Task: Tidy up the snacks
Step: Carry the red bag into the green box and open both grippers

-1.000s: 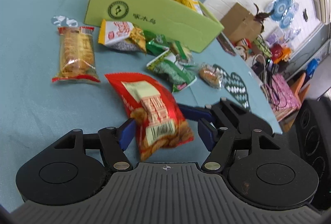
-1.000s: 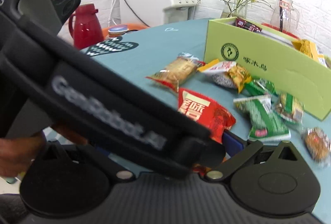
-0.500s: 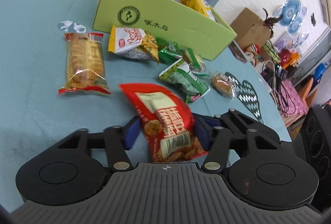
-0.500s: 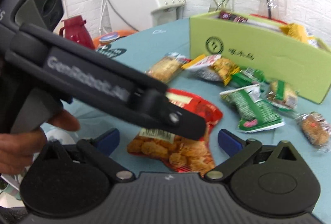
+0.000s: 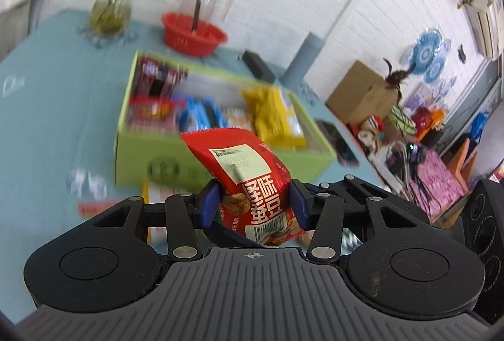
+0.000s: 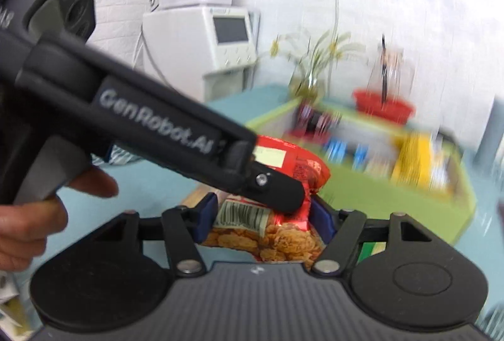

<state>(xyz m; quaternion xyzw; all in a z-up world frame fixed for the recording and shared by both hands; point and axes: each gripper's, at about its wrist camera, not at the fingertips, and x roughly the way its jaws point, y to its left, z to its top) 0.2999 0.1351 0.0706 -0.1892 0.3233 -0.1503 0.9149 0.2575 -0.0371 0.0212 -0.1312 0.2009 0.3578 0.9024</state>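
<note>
My left gripper is shut on a red snack bag and holds it in the air in front of the green box. The box is open on top and holds several snack packs. In the right wrist view the same red bag lies between the blue pads of my right gripper, which is also shut on it. The left gripper's black body crosses that view from the left and hides part of the bag. The green box stands behind.
A red basket, a glass vase with plants and a jug stand behind the box on the teal table. A few snack packs lie in front of the box. A white machine stands off the table.
The red bag has been lifted off the table toward the green box. The left gripper has closed on it, and the right gripper has closed on its lower end. Both views tilted upward.
</note>
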